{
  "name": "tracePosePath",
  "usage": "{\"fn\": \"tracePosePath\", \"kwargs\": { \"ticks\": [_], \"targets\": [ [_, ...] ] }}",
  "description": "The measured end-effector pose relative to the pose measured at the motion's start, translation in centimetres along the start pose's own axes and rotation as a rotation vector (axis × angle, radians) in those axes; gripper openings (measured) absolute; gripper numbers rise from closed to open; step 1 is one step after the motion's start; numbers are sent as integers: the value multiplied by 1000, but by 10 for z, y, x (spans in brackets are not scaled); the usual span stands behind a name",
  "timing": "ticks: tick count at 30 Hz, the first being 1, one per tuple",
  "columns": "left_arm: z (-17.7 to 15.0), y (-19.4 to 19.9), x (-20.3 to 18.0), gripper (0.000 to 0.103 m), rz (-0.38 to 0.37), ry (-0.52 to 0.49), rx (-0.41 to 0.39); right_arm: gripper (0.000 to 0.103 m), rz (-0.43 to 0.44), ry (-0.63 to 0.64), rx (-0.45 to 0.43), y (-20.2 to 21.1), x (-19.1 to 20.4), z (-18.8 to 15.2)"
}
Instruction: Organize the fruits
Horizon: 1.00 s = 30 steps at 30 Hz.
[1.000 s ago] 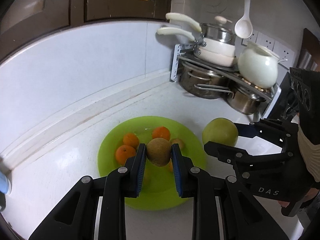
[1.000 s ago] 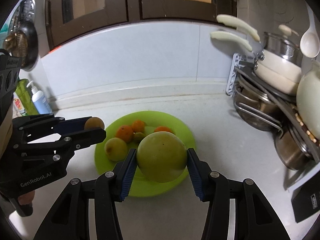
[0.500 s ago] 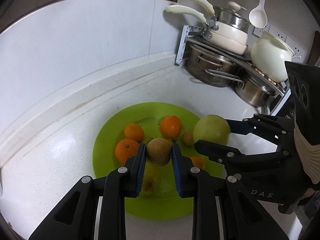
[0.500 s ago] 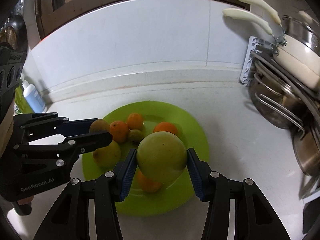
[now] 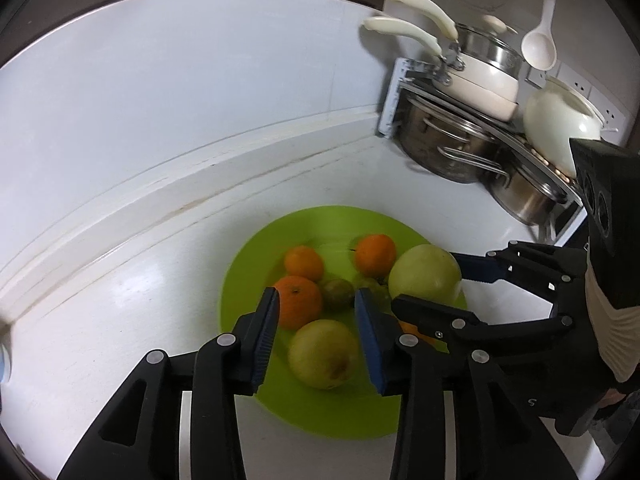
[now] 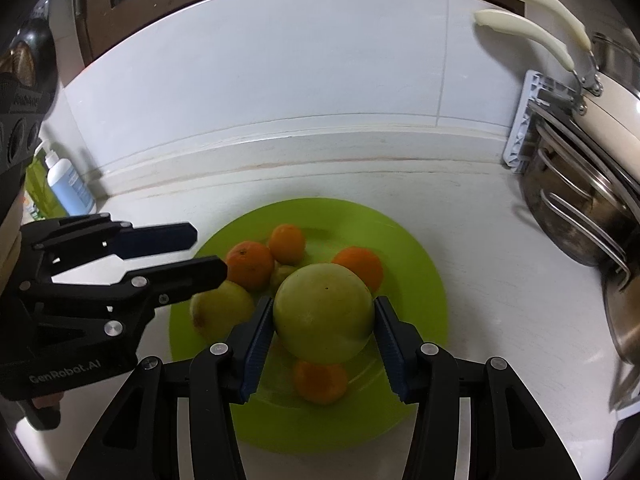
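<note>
A lime-green plate (image 5: 320,412) (image 6: 420,264) on the white counter holds several oranges (image 5: 300,302) (image 6: 250,264), a yellow-green fruit (image 5: 324,354) (image 6: 222,312) and a small brown-green fruit (image 5: 338,294). My left gripper (image 5: 316,322) (image 6: 208,254) is open and empty, just above the plate's fruit. My right gripper (image 6: 324,330) (image 5: 430,284) is shut on a large green round fruit (image 6: 324,314) (image 5: 424,274), held over the plate's right side.
A rack of steel pots and cream pans (image 5: 460,120) (image 6: 580,184) stands at the right against the wall. A white teapot (image 5: 560,120) and ladle (image 5: 540,48) are there too. Soap bottles (image 6: 64,188) stand at the far left.
My left gripper has opened and let the brown fruit drop onto the plate. Both grippers have come lower and closer over the plate; the right one still holds the green fruit.
</note>
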<state>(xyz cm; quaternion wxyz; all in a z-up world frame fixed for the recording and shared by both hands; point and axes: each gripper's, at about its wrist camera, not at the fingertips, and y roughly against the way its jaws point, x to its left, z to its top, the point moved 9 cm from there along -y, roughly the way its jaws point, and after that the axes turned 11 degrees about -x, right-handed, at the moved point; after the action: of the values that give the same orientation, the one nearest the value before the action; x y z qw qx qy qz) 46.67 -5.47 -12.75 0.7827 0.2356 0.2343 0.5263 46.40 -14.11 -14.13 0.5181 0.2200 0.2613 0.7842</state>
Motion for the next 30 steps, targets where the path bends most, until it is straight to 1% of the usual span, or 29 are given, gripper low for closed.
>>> {"fn": "tracePosePath", "kwargs": {
  "ticks": [5,10,12,13,15,16,20,25,30],
  "targets": [
    [-5,3,10,42,25,16,4,51,15,9,7,-6,9,0],
    [-8,6,20,48,37,43,3,51,27,29,19,-13,18,1],
    [-7,7,23,49,45,45,-3,51,23,39,22,-14,20,0],
    [-7,8,23,50,46,45,-5,51,21,44,15,-13,21,1],
    [-7,10,25,52,49,47,-11,58,18,50,5,-10,23,3],
    [-7,12,26,52,53,49,-15,58,4,58,-2,-7,23,5],
    [-7,19,27,53,71,50,-27,58,-13,66,-16,2,23,5],
    [-8,30,24,54,90,28,-43,58,-38,47,-28,16,21,2],
    [-9,50,17,54,94,9,-69,58,-63,15,-53,35,24,-2]
  ]
}}
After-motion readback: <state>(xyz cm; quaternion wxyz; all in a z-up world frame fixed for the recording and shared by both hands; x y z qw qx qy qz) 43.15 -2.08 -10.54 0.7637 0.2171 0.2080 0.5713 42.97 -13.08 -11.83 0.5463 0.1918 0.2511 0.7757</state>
